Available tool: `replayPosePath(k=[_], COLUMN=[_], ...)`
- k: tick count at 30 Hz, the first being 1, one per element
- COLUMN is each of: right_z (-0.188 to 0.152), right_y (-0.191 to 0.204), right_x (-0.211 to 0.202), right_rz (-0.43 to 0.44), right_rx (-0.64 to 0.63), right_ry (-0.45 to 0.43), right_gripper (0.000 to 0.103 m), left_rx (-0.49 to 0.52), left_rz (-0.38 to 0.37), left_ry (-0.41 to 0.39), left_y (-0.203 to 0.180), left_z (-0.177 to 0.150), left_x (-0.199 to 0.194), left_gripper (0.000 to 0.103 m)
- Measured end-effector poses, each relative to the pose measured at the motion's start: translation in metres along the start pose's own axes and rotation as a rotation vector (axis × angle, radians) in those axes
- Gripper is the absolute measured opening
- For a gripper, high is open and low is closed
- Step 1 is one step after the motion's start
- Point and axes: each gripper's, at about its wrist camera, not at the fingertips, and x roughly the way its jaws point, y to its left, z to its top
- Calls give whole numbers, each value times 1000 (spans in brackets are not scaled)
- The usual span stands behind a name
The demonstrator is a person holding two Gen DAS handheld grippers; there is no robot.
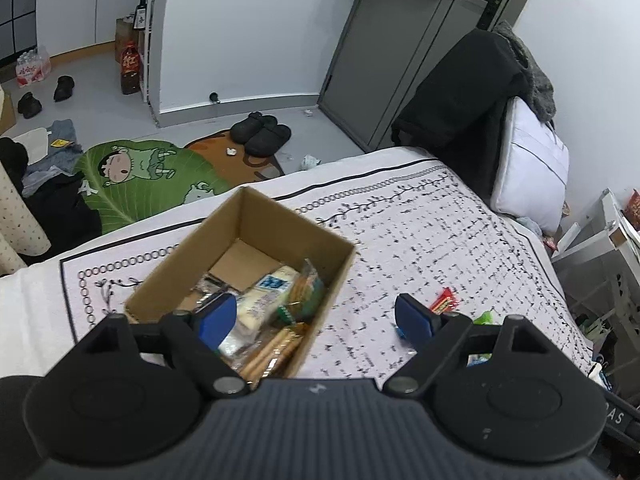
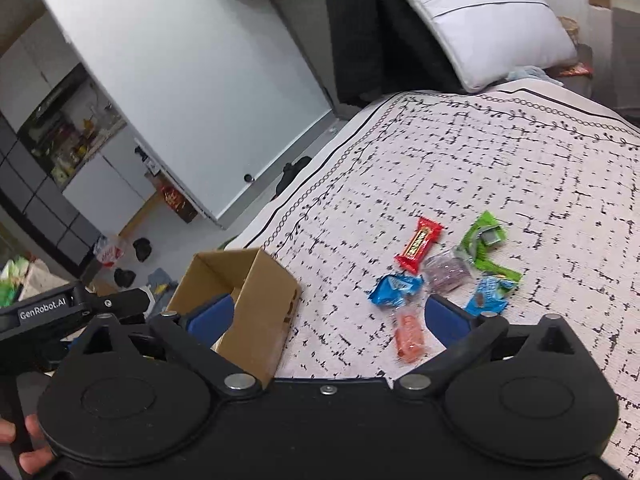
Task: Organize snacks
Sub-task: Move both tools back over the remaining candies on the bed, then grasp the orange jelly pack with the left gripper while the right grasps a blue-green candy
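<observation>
An open cardboard box (image 1: 280, 220) stands on the patterned bedspread (image 1: 420, 232) and holds several wrapped snacks, among them a white and blue pack (image 1: 268, 292) and biscuit sticks (image 1: 272, 350). My left gripper (image 1: 316, 316) hangs open over the box's near right corner, nothing between its blue pads. In the right wrist view the same box (image 2: 256, 304) sits at the left. To its right lie loose snacks: a red bar (image 2: 418, 244), a green packet (image 2: 482, 246), two blue packets (image 2: 394, 290), a clear purple pack (image 2: 446, 272) and an orange one (image 2: 408, 338). My right gripper (image 2: 326, 316) is open and empty above the bedspread.
A white pillow (image 2: 486, 20) and dark clothing (image 1: 460, 92) lie at the head of the bed. Past the bed's edge are a green cartoon rug (image 1: 140, 172), slippers (image 1: 264, 132) and a grey door (image 1: 400, 40). A shelf unit (image 1: 608, 240) stands right of the bed.
</observation>
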Motion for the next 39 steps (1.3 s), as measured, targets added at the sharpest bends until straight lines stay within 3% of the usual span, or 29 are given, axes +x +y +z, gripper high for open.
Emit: replayPosePath(k=[15, 23, 27, 31, 39], right_z=[19, 18, 15, 11, 11], right_y=[-67, -100, -110, -121, -130], right_x=[-12, -8, 2, 19, 41], right_rz=[-40, -83, -89, -113, -114], right_rx=[92, 210, 237, 288, 328], right_ry=[-21, -44, -34, 9, 53], right_gripper=[103, 103, 94, 82, 74], left_rx=[34, 18, -10, -24, -51], left_rz=[-38, -57, -82, -82, -97], left_ry=[43, 76, 116, 141, 222], left_y=[-56, -76, -85, -91, -100], left_z=[-26, -45, -54, -64, -81], left_x=[32, 55, 74, 91, 131], left_gripper=[86, 84, 81, 71, 52])
